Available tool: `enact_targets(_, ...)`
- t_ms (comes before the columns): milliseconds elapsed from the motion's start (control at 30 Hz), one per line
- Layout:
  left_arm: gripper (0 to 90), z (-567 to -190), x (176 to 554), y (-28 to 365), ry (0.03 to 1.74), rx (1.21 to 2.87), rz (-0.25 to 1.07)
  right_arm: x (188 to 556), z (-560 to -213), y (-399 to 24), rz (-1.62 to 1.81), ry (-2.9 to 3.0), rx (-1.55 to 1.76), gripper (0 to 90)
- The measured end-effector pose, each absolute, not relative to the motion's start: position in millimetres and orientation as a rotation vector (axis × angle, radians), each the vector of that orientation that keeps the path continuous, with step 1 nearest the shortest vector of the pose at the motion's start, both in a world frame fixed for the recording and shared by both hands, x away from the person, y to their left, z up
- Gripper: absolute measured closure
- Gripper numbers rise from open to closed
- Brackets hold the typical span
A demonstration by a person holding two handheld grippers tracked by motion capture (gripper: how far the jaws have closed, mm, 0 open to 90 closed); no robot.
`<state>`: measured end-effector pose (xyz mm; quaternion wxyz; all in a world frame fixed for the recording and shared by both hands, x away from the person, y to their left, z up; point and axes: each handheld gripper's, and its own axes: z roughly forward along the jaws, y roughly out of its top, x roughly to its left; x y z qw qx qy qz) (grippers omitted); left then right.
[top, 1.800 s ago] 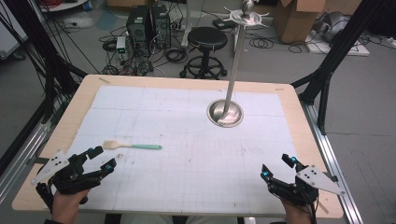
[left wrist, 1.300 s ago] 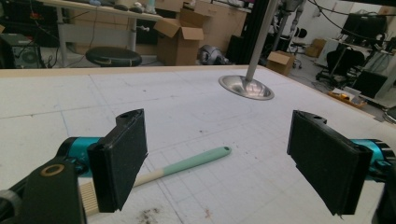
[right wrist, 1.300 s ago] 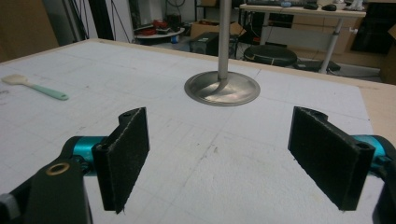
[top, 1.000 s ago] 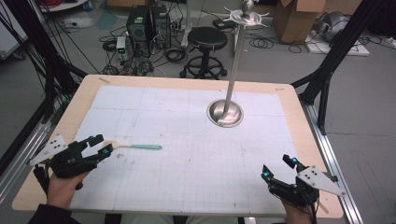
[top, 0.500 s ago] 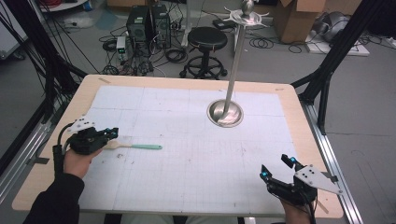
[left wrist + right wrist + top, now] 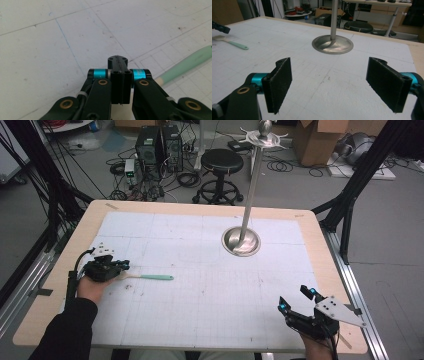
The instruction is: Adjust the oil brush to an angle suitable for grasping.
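Green-handled brush (image 6: 145, 277) at nine o'clock, my left gripper (image 6: 121, 265) pinched closed beside it, right gripper (image 6: 296, 301) spread wide at five o'clock.

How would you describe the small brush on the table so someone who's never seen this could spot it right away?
Start at the white gridded mat covering the wooden table, then look to its left side, far from the tall silver metal stand. The small brush with a mint-green plastic handle lies flat there, its pale bristle end by the left tool; it is the only green thing on the mat.
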<state>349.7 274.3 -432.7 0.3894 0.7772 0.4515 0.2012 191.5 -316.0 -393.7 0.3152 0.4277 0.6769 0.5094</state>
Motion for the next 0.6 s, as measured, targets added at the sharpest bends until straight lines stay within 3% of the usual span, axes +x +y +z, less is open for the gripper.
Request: enact_targets(600,89.6,-439.5,343.9,272.5,1.132,2.095,0.486,190.1,-393.0,-317.8,1.352,1.776,1.126,19.6)
